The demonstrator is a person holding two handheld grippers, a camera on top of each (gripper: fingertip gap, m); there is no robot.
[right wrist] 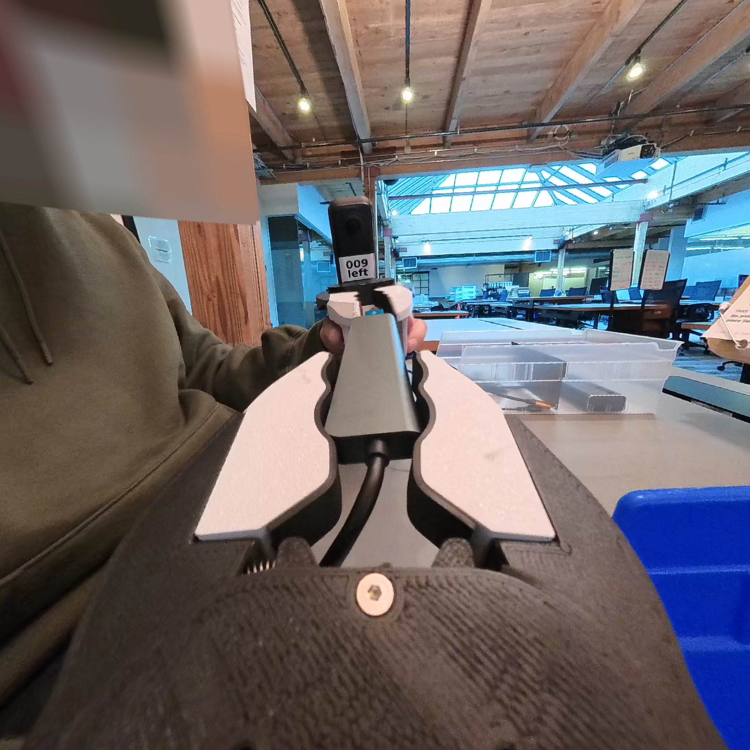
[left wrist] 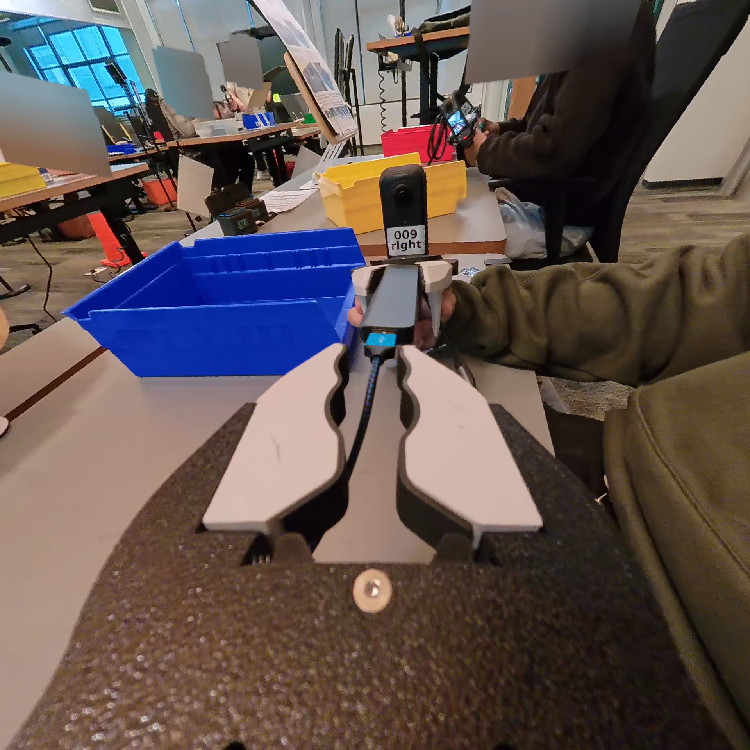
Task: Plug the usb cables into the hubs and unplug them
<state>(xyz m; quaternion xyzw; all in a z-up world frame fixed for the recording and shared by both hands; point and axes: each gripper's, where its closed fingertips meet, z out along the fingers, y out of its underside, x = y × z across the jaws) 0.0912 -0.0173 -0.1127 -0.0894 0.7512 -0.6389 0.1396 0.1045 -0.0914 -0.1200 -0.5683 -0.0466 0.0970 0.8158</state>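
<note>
Right claw: clenched on the grey hub, gripping its long sides near the cable end. This leaves the port end projecting forward and free; I judge the side grip is chosen to brace the body against push and pull along its length.
Hub's own lead: black, leaves the rear face and drops back between the right claw's fingers, clear of the pads.
Left claw: faces the right claw head-on. Its tips sit either side of the blue-marked plug or the cable just behind it. Whether they are pressing on it or only flanking it cannot be told from either view.
Braided cable: runs back down the channel between the left claw's fingers, so it trails along the pull axis, not across it.
Plug seating: the plug meets the hub's front face directly ahead of the left claw; depth of insertion is not resolvable.
Alignment: both claws are held in the air above the worktop, in line with each other. This is judged deliberate, to keep force straight through the port.
Blue bin: on the worktop, ahead and left of the left claw, uninvolved.
Clear tray: ahead and right of the right claw, holding at least one further grey hub.
</note>
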